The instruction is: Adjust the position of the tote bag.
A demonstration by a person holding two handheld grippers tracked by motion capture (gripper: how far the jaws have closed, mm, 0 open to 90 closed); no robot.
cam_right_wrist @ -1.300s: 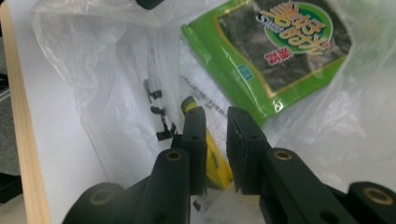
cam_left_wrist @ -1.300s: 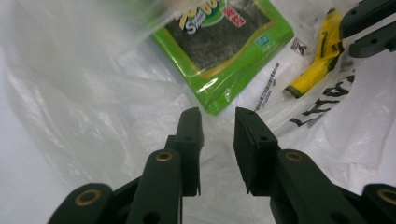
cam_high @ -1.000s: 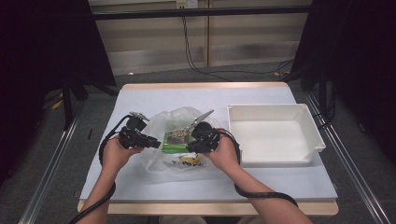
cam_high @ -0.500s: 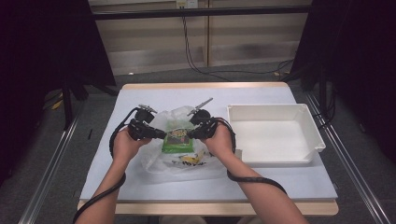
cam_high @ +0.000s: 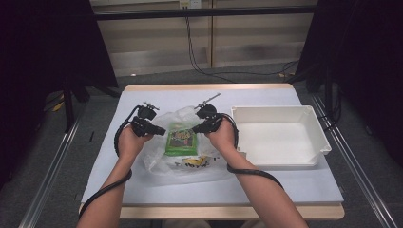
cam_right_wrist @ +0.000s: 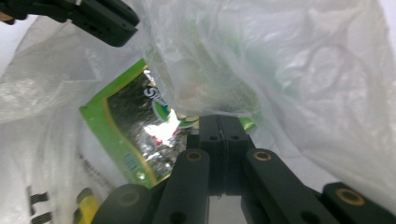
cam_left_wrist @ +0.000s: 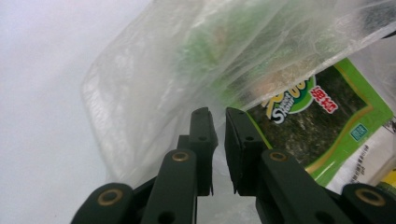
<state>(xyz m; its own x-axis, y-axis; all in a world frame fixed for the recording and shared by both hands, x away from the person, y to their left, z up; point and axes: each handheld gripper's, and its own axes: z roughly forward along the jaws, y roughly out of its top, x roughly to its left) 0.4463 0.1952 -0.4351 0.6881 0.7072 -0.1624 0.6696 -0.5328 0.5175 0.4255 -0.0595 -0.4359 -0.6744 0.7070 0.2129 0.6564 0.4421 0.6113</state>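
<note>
Table (cam_high: 142,190) first: white-topped, with the work sitting left of its middle and a big white tray (cam_high: 280,164) on the right side, well clear of my hands. Between the two tongs lies a thin clear plastic bag (cam_high: 164,164), crumpled and spread flat towards me, with a green snack packet (cam_high: 181,140) showing at its far, open end, partly under the film.

I judge the bag to be very light, soft and slippery, the sort that folds and slides instead of lifting cleanly, so it wants taking by the edge of its mouth on both sides, not by the middle. The packet looks light and flat, glossy foil, a bit crackly; it should slide out easily once the mouth is held wide.

My left tongs (cam_high: 160,129) sit at the left edge of the bag's mouth. In the left gripper view the jaws have just been closing and stand nearly together with a narrow slit between them, film bunched around the tips (cam_left_wrist: 218,122); whether they truly pinch a fold I cannot tell. My right tongs (cam_high: 199,130) are at the right edge, and in the right gripper view the jaws are pressed together (cam_right_wrist: 219,126) with the film draped over them, so I take it they clamp the bag's edge.

Loose film hanging over the packet is the main nuisance. Yellow printing (cam_high: 197,161) on the bag's near part hides nothing that matters.
</note>
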